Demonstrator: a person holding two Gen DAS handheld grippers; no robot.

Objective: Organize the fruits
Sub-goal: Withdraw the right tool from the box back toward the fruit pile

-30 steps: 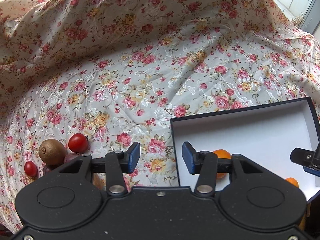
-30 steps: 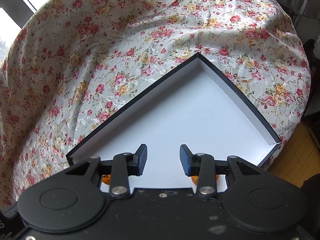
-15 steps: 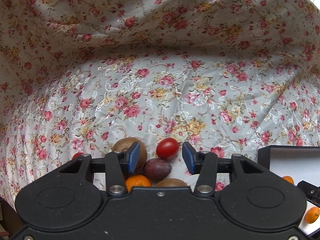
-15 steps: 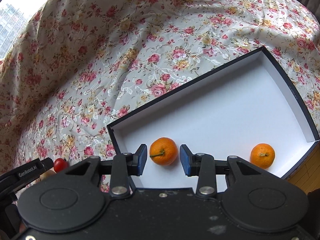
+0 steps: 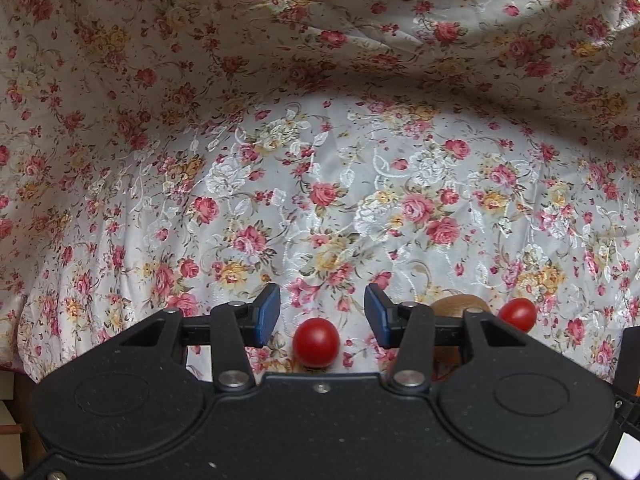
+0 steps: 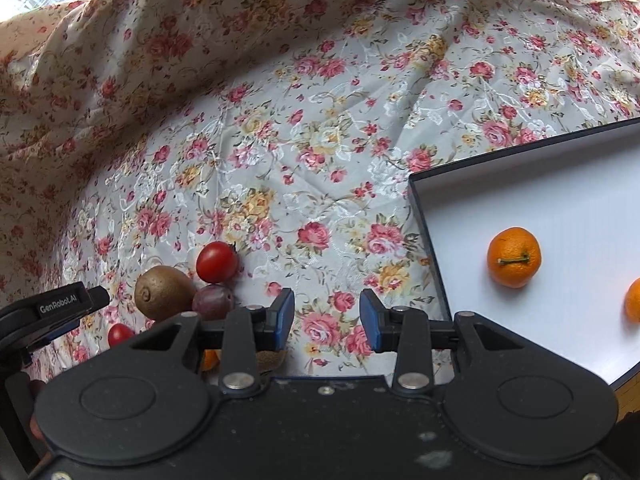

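A floral cloth [image 6: 320, 128] covers the whole surface and rises in folds at the far side and the left. On its right lies a shallow box [image 6: 424, 216] with dark walls and a white floor, its near-left corner pointing toward the fruit pile; much of its floor is bare. Inside sits a mandarin [image 6: 514, 257], stem up and lying crosswise, and a second mandarin [image 6: 634, 300] is cut off by the frame edge.

On the cloth to the left, a kiwi [image 6: 164, 293] lies with its long axis running left to right, one end facing the camera. A plum [image 6: 213, 302] touches it, and a cherry tomato [image 6: 216, 262] rests just beyond the plum.

The right gripper [image 6: 327, 316] hovers over bare cloth between pile and box, jaws apart and empty. The left gripper [image 5: 322, 316] also stands apart and empty, with another cherry tomato [image 5: 316, 343] below the gap, touched by neither pad.
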